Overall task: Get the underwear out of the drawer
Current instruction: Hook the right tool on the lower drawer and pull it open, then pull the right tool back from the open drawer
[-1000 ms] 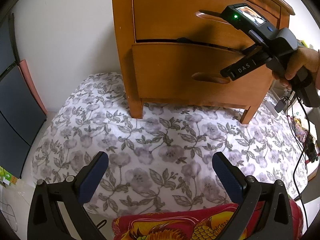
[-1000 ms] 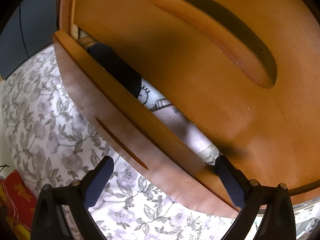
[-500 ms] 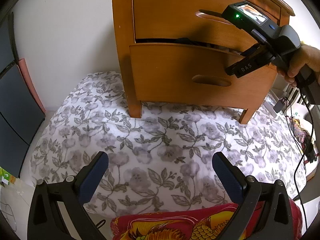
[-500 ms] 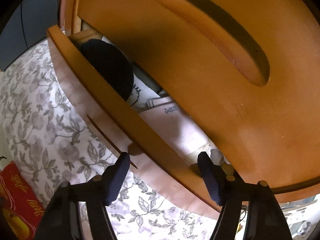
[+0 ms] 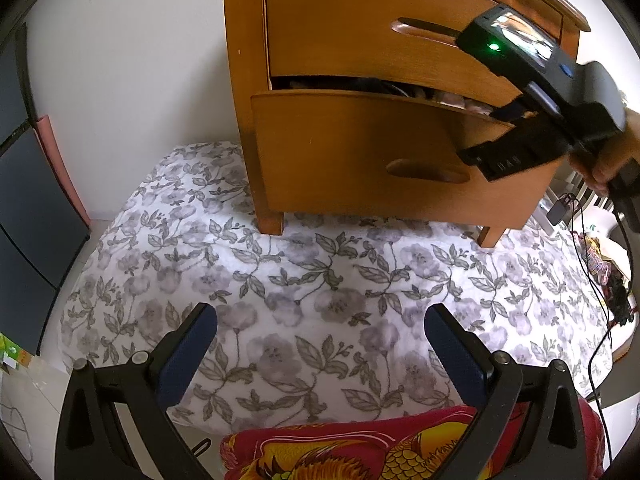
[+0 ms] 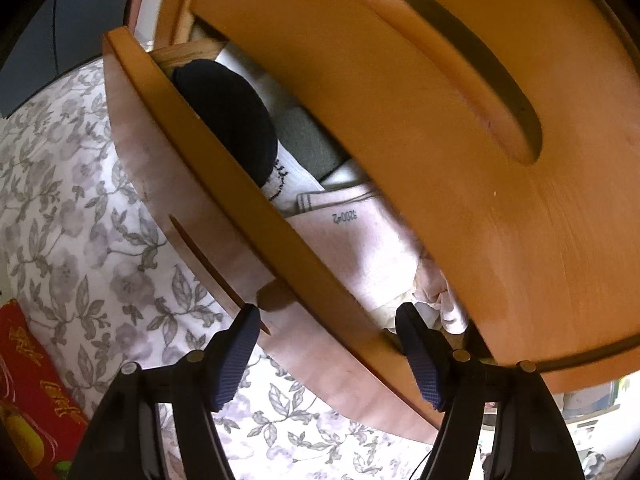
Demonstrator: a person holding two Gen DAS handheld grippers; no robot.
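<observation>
Behind the lower drawer front [image 6: 224,184], folded clothes [image 6: 344,236] (mostly hidden) show.

Glossy varnished wood drawer [image 6: 224,216], soft cloth underwear [image 6: 360,248], matt floral fabric bedspread [image 5: 320,280].

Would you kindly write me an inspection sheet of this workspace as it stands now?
Surface: floral bedspread, wooden nightstand standing on it.
Job's things: lower drawer partly open; folded pale pink garment, black item and grey item inside.
Clutter: red patterned cloth at near edge.
Grippers: left gripper open above bedspread, holding nothing; right gripper straddles the drawer front, one finger outside, one inside; jaws have just been closing on it.
Cables: black cables at right.
Surroundings: white wall, dark panels at left.
</observation>
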